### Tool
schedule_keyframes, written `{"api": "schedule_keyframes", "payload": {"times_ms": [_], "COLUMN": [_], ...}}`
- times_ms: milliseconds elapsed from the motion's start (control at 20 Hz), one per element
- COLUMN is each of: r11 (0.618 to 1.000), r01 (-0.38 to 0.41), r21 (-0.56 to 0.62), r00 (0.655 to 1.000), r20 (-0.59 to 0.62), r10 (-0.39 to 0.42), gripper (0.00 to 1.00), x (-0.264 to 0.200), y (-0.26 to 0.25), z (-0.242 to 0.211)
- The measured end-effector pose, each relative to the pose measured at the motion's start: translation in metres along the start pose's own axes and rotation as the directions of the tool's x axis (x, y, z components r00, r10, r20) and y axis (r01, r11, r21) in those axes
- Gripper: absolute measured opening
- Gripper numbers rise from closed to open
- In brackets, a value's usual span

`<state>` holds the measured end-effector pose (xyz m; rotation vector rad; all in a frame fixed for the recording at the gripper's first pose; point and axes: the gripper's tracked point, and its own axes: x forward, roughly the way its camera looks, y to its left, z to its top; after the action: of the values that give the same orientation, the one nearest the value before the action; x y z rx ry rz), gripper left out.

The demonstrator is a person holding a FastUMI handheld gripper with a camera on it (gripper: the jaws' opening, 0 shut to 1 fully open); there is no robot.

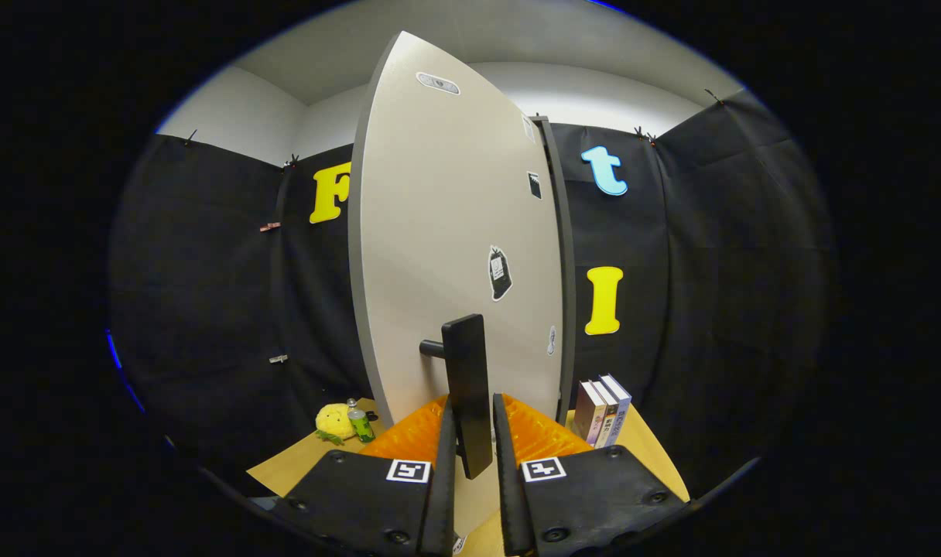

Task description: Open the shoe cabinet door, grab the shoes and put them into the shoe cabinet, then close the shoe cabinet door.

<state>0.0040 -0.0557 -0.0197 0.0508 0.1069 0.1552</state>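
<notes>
Gripper [470,418] fingers straddle the cabinet door [439,232] handle [468,387], pointing forward.

I have the gripper [470,410] held level and pointed straight ahead, its two fingers [443,480] running forward side by side with a narrow gap between them. The jaws stand close on either side of the door handle [467,391], which sits in that gap; I cannot tell whether both fingers actually press on it

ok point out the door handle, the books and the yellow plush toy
door handle [468,391], gripper view, flat face of bar between the fingers
books [602,411], gripper view, spines
yellow plush toy [334,422], gripper view, body
</notes>
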Motion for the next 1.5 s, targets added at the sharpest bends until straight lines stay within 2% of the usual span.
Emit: {"api": "schedule_keyframes", "payload": {"times_ms": [250, 350, 600, 900, 1250, 1500], "r11": [0.995, 0.993, 0.984, 0.986, 0.989, 0.988], "r01": [0.096, 0.115, 0.18, 0.164, 0.145, 0.156], "r21": [0.008, 0.012, 0.016, 0.037, 0.023, -0.002], "r00": [0.995, 0.993, 0.984, 0.986, 0.988, 0.985], "r20": [-0.016, -0.008, 0.011, 0.01, 0.054, 0.074], "r10": [-0.096, -0.114, -0.18, -0.165, -0.146, -0.155], "gripper": [0.26, 0.23, 0.23, 0.23, 0.23, 0.23], "x": [-0.002, -0.004, -0.013, -0.017, -0.039, -0.065], "y": [-0.036, -0.047, -0.082, -0.101, -0.097, -0.073], "z": [-0.005, -0.004, 0.003, 0.003, 0.011, 0.012]}}
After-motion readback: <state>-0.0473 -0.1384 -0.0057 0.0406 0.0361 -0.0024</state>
